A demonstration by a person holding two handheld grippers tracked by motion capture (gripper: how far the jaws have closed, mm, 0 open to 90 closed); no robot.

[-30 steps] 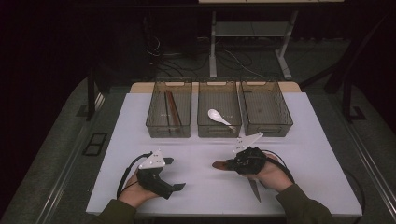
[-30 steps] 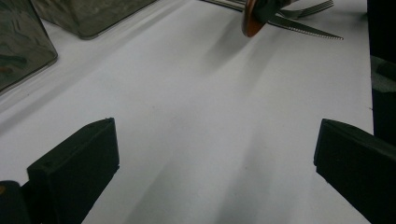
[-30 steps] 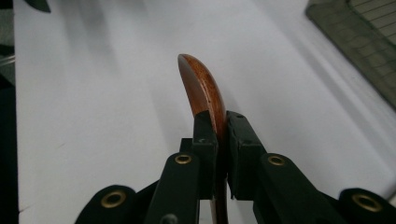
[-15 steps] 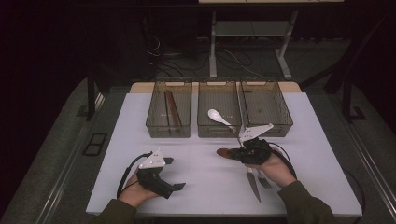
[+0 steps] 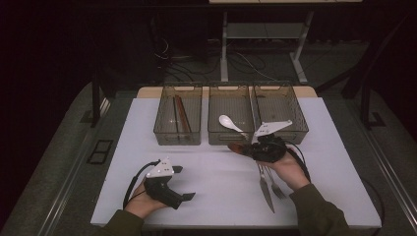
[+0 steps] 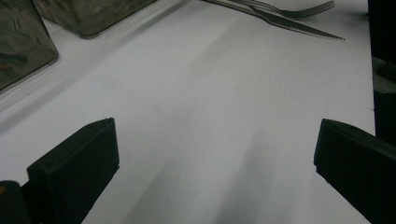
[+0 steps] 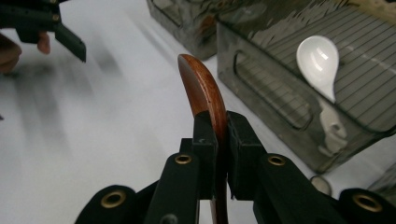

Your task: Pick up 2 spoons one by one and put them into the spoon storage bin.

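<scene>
My right gripper (image 5: pixel 247 150) is shut on a brown wooden spoon (image 5: pixel 237 146) and holds it above the table, just in front of the middle bin (image 5: pixel 231 138). In the right gripper view the jaws (image 7: pixel 218 126) pinch the wooden spoon (image 7: pixel 201 86) on edge, its bowl curving up past the pads. A white spoon (image 5: pixel 230 122) lies in the middle bin; the right gripper view shows the white spoon (image 7: pixel 320 58) through the bin's wall. My left gripper (image 5: pixel 183 183) rests open on the table at the front left, with nothing but bare tabletop between its jaws (image 6: pixel 217 154).
Three clear bins stand in a row at the back: the left bin (image 5: pixel 177 137) holds brown sticks, and the right bin (image 5: pixel 295 133) is beside the middle one. A knife (image 5: pixel 266 189) and a fork (image 5: pixel 276 186) lie under my right hand.
My right gripper has risen and moved away from me toward the bins with the wooden spoon in it, uncovering the knife and fork. The left gripper has stayed put.
</scene>
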